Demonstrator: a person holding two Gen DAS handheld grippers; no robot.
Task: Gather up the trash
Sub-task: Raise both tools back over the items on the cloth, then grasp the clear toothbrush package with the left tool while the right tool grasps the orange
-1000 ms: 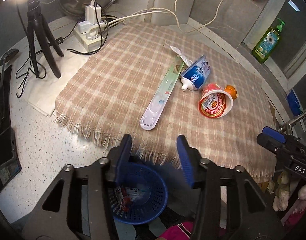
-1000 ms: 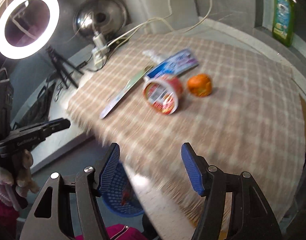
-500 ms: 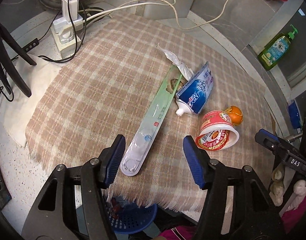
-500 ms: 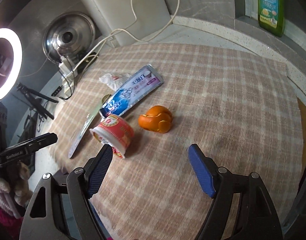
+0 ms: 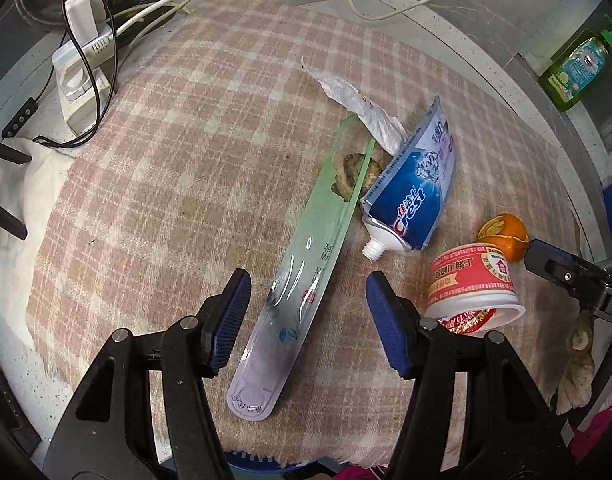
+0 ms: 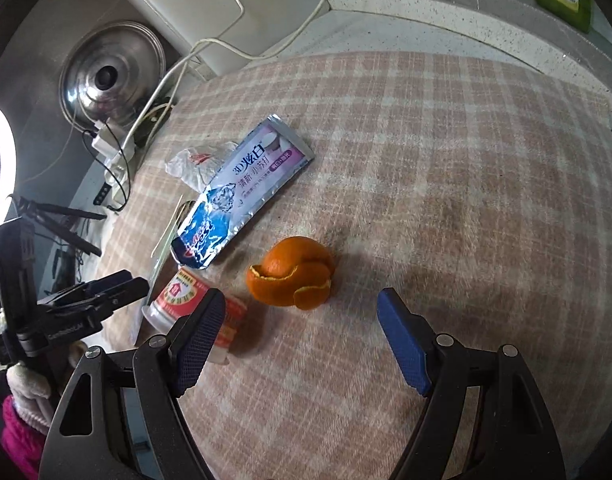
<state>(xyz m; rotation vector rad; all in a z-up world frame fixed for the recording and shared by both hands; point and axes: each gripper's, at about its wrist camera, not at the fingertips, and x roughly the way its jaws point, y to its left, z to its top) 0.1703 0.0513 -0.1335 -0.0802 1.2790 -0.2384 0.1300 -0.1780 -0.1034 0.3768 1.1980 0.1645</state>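
Hovering left hand-held gripper (image 5: 306,320), toothbrush package (image 5: 302,276) below

In the left wrist view, a cloth (image 5: 178,184) is spread over the counter (image 5: 458,20). A long package (image 5: 306,276) is laid diagonally on it at frame centre, with a toothpaste tube (image 5: 414,196) just to its right and a crumpled wrapper (image 5: 358,108) above the tube. At lower right a tipped cup (image 5: 472,284) is seen, with orange peel (image 5: 506,234) behind it. A power strip (image 5: 80,84) is placed at upper left, a bottle (image 5: 578,68) at upper right.
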